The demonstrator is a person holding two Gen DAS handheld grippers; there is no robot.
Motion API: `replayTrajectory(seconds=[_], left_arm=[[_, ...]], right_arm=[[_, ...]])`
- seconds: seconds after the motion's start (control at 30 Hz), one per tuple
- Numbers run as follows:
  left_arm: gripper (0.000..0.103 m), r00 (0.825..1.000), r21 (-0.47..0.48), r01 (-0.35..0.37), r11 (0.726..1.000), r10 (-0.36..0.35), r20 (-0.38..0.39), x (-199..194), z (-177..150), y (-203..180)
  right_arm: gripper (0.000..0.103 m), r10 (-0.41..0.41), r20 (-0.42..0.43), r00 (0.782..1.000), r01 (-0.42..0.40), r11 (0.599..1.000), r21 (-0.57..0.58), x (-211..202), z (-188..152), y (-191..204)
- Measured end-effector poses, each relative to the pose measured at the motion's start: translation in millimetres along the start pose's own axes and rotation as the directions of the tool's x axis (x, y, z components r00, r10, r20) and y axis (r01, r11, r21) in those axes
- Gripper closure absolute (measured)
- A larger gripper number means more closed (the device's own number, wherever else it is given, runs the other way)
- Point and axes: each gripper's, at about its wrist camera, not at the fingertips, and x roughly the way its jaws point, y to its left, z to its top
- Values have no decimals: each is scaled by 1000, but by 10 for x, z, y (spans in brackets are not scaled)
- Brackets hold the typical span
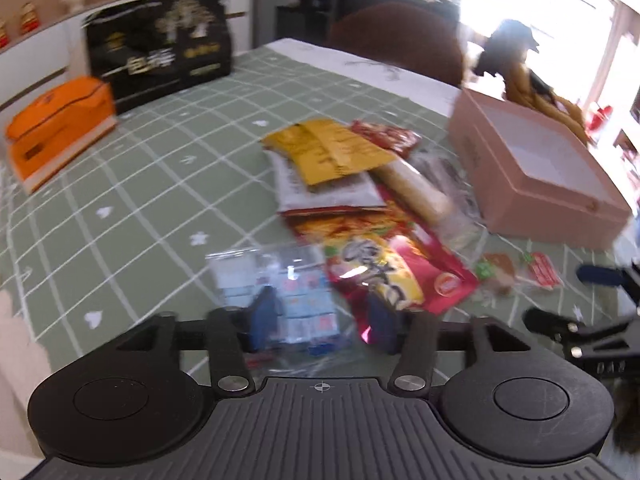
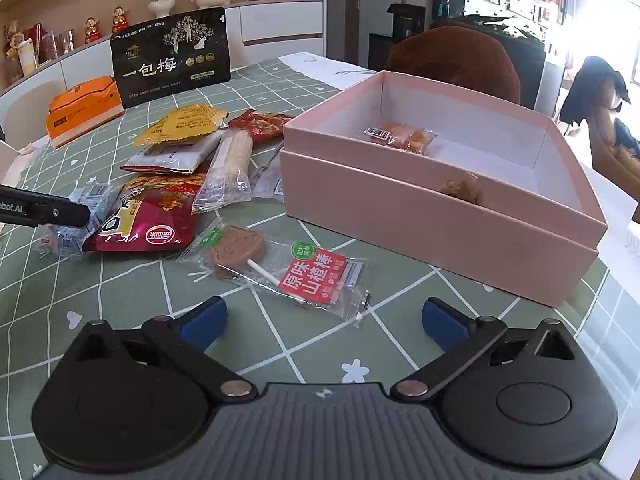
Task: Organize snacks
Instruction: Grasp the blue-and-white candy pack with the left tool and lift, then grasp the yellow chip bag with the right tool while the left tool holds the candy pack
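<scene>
Our right claw [image 2: 324, 322] hangs with its two blue pads [image 2: 202, 322] spread wide apart and nothing between them, just short of a wrapped lollipop [image 2: 276, 266] lying flat on the green checked tablecloth [image 2: 120, 292]. We take the pink box [image 2: 440, 216] as our landmark: the lollipop lies just in front of it, and the snack heap [image 2: 180, 176] lies beside its left wall.

Our left claw [image 1: 322, 324] stands partly apart above the near end of that heap, over a clear packet of small blue sweets [image 1: 280, 292] and a red and yellow bag [image 1: 384, 276]; its pads touch neither that we can see, though the left view is blurred.

Inside the box we count two snacks: one orange wrapped piece [image 2: 400, 136] near the back, and one brown lump [image 2: 462, 188] half hidden by the front wall. The heap overlaps too much for a sure count.

Left of the box, beyond the heap, stand one black bag [image 2: 170, 58] upright and one orange box [image 2: 84, 108]. Behind the box a brown chair back [image 2: 452, 60] rises, cut off by the table.
</scene>
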Motion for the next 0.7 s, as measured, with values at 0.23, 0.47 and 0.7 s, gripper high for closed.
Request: replayTrajectory(seconds=[0.23,0.47,0.7], left_arm=[[31,988,7,-152,988,151,34,-2,-81,26],[26,988,-85,-157,984,156,-16,237,0,205],[38,990,-119,-133,984,127,-55,119,-1,121]], right_arm=[[0,1,1,1000,-1,1000,-1,2,-2,-2],[0,3,0,1000,-3,1000,-1,4,-3,-5],[0,49,-81,996,-52,998,-44,-5,101,6]])
